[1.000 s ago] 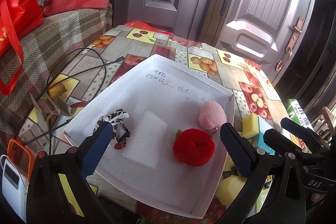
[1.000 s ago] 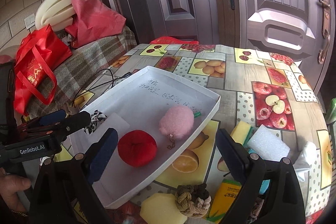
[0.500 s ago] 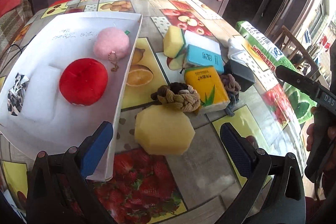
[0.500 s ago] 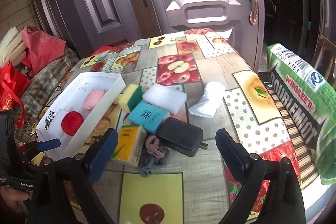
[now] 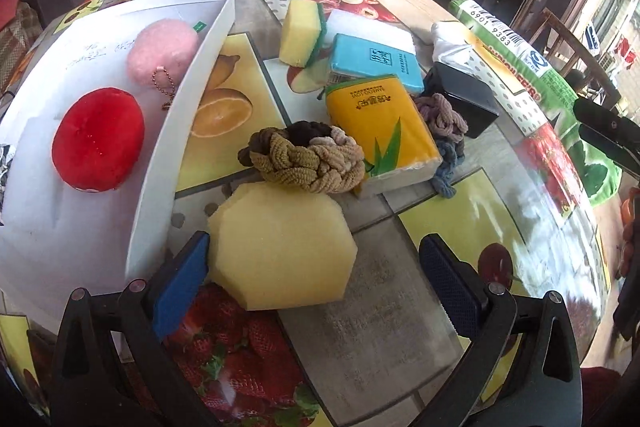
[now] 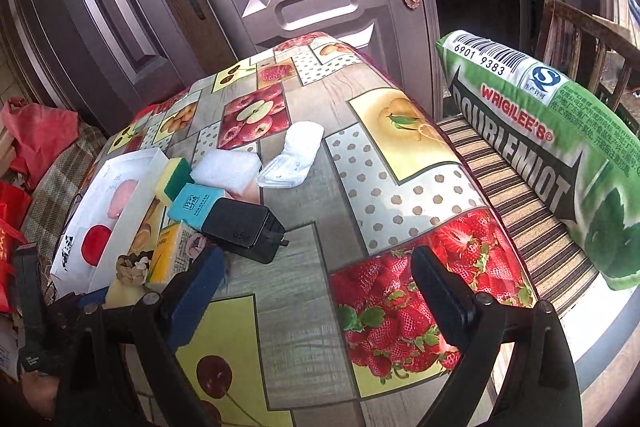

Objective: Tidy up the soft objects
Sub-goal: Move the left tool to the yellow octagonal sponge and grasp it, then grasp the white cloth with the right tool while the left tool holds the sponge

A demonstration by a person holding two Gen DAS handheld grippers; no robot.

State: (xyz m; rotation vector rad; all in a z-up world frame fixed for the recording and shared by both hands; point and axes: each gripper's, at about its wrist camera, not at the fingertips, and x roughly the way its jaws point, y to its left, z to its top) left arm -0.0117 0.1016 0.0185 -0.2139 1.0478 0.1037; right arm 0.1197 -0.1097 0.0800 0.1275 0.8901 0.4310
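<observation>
My left gripper [image 5: 314, 273] is open, low over the table, its jaws on either side of a pale yellow foam octagon [image 5: 282, 245]; the left pad [image 5: 180, 281] is close to the foam's edge. Behind the foam lie a braided brown hair tie [image 5: 304, 157], a yellow tissue pack [image 5: 380, 133], a blue tissue pack [image 5: 376, 61] and a yellow-green sponge [image 5: 300, 33]. The white tray [image 5: 188, 75] at left holds a red plush apple [image 5: 98, 139] and a pink pompom [image 5: 162, 51]. My right gripper [image 6: 316, 287] is open and empty over the table's strawberry patch.
A black charger [image 6: 240, 229], a white foam block [image 6: 226, 171] and a white folded cloth [image 6: 294, 155] lie mid-table. A green Doublemint cushion [image 6: 552, 147] rests on a striped seat [image 6: 520, 211] at right. Doors stand behind the table. A plaid sofa with red bags [image 6: 36, 135] is at left.
My left gripper swung from over the tray to the right and came down around the yellow foam octagon. My right gripper pulled back and turned right toward the table's near edge.
</observation>
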